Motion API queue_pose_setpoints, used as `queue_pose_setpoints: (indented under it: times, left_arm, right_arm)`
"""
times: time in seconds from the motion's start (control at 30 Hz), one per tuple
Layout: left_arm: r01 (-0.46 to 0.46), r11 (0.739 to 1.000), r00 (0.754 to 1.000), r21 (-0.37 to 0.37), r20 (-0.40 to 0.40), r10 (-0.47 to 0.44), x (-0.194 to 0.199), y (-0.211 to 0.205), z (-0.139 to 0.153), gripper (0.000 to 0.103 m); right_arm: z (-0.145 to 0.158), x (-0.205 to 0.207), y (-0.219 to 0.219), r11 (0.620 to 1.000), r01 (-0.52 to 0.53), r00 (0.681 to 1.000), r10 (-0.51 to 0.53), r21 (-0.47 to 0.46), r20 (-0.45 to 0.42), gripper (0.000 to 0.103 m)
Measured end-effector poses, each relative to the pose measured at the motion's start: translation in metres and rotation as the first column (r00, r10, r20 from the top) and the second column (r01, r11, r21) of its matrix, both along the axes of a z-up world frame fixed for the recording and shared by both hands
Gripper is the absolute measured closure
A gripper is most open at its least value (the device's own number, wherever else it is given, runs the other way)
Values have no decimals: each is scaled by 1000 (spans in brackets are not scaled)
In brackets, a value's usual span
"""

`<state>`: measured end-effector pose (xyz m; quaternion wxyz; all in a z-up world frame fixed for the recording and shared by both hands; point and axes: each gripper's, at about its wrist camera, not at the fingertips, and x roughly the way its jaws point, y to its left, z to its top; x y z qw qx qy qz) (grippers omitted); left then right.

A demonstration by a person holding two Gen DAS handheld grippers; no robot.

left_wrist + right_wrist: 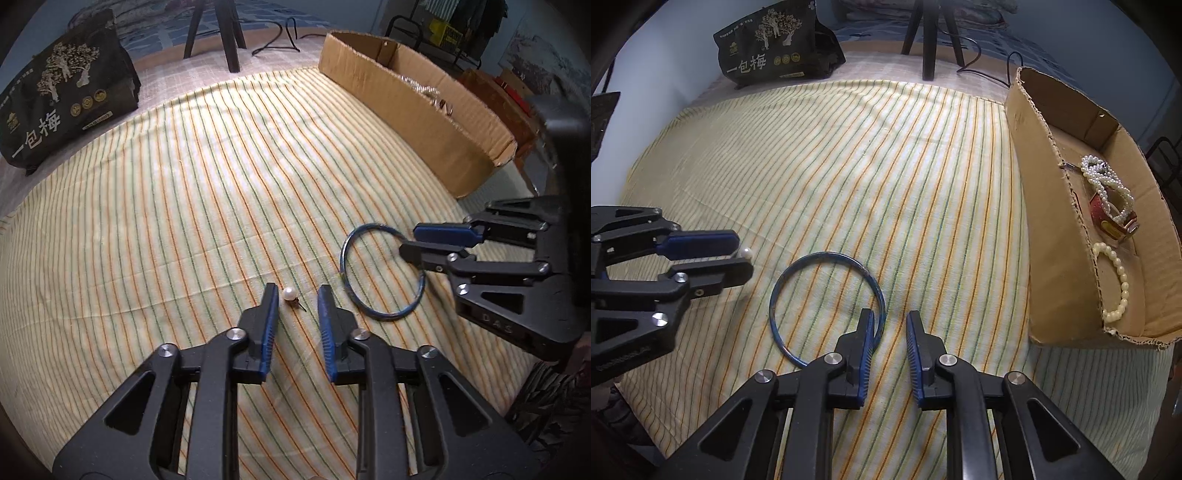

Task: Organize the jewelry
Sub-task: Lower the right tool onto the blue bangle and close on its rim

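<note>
striped cloth (166, 221) covers the surface; cardboard box (1052, 258) at its edge.

Black fingers (334, 332), blue pads, silver screws

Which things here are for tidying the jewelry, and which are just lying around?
For the job:
- pearl earring
- blue bangle
- cardboard box holding pearl necklaces
- left tongs, right tongs

Just lying about:
- dark snack bag
- tripod legs
- black cable
</note>
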<state>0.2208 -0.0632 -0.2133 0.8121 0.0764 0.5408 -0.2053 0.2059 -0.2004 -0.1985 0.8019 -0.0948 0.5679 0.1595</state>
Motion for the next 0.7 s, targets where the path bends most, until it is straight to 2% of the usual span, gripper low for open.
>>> queue_pose_setpoints:
  times: [0.27,0.7]
  left_arm:
    - [4,999,1000,39,14,-4,-2,-5,-11,98]
    - [14,999,999,42,31,-15,-4,-5,-11,98]
  right_arm:
    - [-2,0,3,1000,-13,1000,13,-11,9,88]
    - [-1,-1,2,1000,-7,1000,7,10,5,96]
